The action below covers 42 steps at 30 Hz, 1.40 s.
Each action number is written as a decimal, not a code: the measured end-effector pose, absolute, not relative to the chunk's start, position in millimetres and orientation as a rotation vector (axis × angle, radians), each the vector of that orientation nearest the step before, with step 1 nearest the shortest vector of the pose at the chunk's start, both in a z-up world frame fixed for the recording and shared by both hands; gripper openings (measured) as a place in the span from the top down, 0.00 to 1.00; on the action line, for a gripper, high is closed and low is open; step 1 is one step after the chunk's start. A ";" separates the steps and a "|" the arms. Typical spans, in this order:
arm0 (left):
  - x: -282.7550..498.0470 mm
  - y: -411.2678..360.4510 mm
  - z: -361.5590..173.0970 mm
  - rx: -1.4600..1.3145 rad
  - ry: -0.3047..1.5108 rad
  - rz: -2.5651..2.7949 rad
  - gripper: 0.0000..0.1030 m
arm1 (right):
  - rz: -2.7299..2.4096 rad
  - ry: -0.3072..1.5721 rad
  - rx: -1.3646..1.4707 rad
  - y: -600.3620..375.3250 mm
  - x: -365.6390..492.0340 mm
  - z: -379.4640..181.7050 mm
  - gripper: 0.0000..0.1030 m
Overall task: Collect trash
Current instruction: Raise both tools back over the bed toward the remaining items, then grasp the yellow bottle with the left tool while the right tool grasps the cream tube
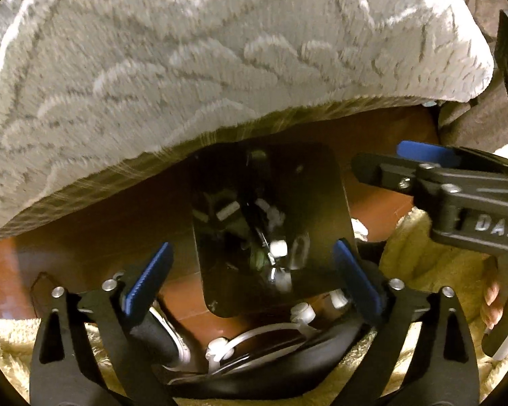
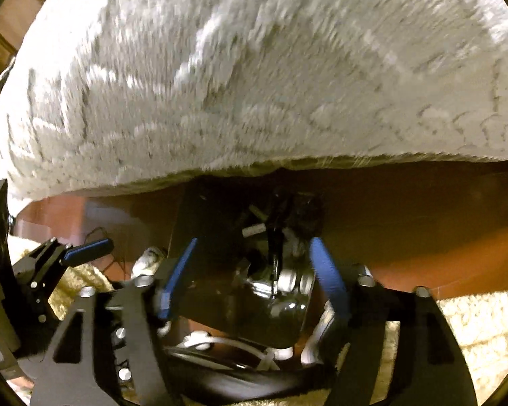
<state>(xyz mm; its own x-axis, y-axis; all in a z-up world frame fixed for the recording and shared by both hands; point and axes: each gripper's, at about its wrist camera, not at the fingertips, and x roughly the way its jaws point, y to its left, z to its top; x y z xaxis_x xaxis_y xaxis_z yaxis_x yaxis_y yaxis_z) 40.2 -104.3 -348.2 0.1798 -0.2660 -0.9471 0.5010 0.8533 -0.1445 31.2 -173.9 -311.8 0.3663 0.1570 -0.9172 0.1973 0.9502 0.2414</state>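
A black bin (image 1: 216, 270) with a rounded square mouth stands on the reddish floor, and I look straight down into it. Small bits of trash (image 1: 277, 247) lie at its bottom, white scraps and something shiny. My left gripper (image 1: 252, 275) hangs over the bin mouth, open, with nothing between its blue pads. In the right wrist view the bin (image 2: 213, 230) and its trash (image 2: 254, 228) show again, and my right gripper (image 2: 254, 277) is open above them, holding nothing. One blue-padded finger (image 1: 426, 155) of the right gripper reaches in from the right.
A thick grey-white patterned rug (image 1: 186, 67) borders the bin on the far side. Cream fleecy fabric (image 1: 423, 253) lies near the bin's close right side. A person's fingertips (image 1: 491, 294) hold the right tool. The left gripper's finger (image 2: 88, 248) shows at the left.
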 end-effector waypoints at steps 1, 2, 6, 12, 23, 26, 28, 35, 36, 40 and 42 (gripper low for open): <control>40.0 -103.0 -343.1 0.210 1.271 -0.549 0.09 | -0.029 1.187 0.333 -175.7 30.3 -305.6 0.15; 40.5 -101.3 -340.0 0.205 1.265 -0.550 0.08 | -0.031 1.166 0.330 -178.0 30.5 -297.9 0.13; 41.3 -95.9 -318.5 0.186 1.220 -0.547 0.08 | -0.045 1.089 0.320 -185.0 27.5 -267.8 0.07; 46.5 -85.4 -275.6 0.176 1.128 -0.536 0.08 | -0.058 0.982 0.295 -197.6 26.4 -223.0 0.06; 97.5 -58.1 -174.5 0.158 0.916 -0.453 0.08 | -0.081 0.824 0.174 -207.7 79.7 -142.4 0.06; 123.5 -54.3 -151.3 0.157 0.869 -0.406 0.08 | -0.068 0.799 0.164 -205.4 104.0 -130.1 0.06; 141.1 -53.3 -141.5 0.157 0.853 -0.387 0.08 | -0.059 0.795 0.166 -206.6 119.7 -124.4 0.06; 205.4 -47.9 -134.5 0.149 0.842 -0.336 0.08 | -0.036 0.826 0.176 -205.3 188.2 -128.2 0.06; 212.6 -49.4 -135.1 0.151 0.839 -0.333 0.08 | -0.038 0.826 0.174 -204.4 193.4 -127.4 0.06; 248.8 -54.1 -137.8 0.164 0.827 -0.305 0.08 | -0.050 0.819 0.185 -204.5 221.3 -133.7 0.06; 264.4 -58.3 -142.1 0.183 0.821 -0.284 0.08 | -0.060 0.819 0.188 -204.9 237.4 -138.9 0.08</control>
